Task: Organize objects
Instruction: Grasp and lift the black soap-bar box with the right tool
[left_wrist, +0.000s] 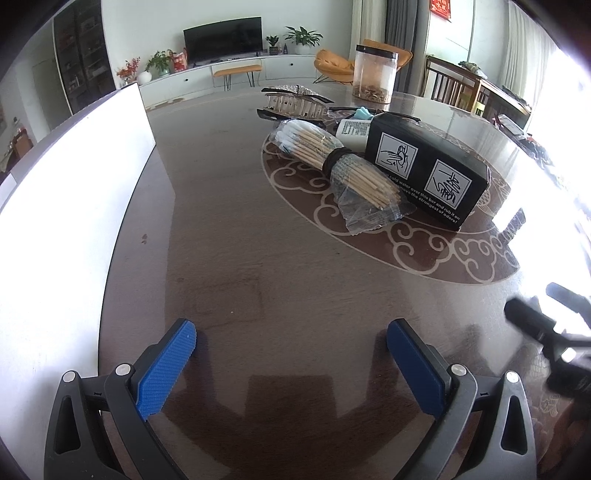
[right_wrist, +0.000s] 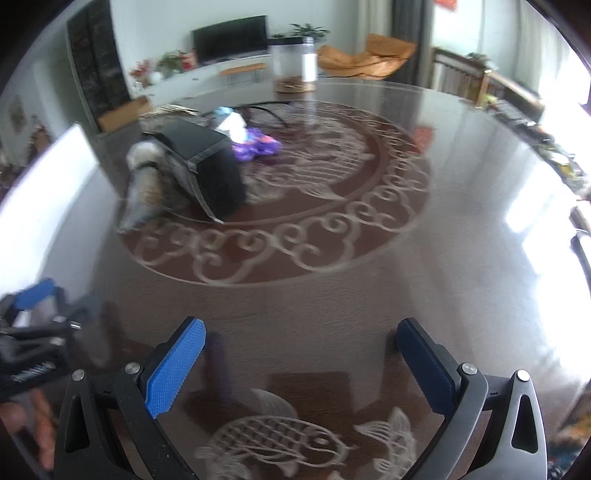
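Observation:
A pile lies mid-table: a black box (left_wrist: 424, 170) with white pictograms, a bagged bundle of wooden sticks (left_wrist: 343, 166) tied with a black band, a small white bottle (left_wrist: 352, 129) and a hair claw clip (left_wrist: 291, 103). My left gripper (left_wrist: 291, 339) is open and empty, low over the table well short of the pile. My right gripper (right_wrist: 301, 338) is open and empty. In the blurred right wrist view the black box (right_wrist: 207, 170) and a purple object (right_wrist: 256, 146) sit at upper left. The left gripper's blue pad (right_wrist: 35, 293) shows at the left edge.
A white box (left_wrist: 74, 206) stands along the table's left side. A clear jar (left_wrist: 375, 74) with brown bits stands at the far edge. The dark round table (left_wrist: 258, 258) has a pale swirl inlay. The other gripper's black body (left_wrist: 543, 328) shows at the right.

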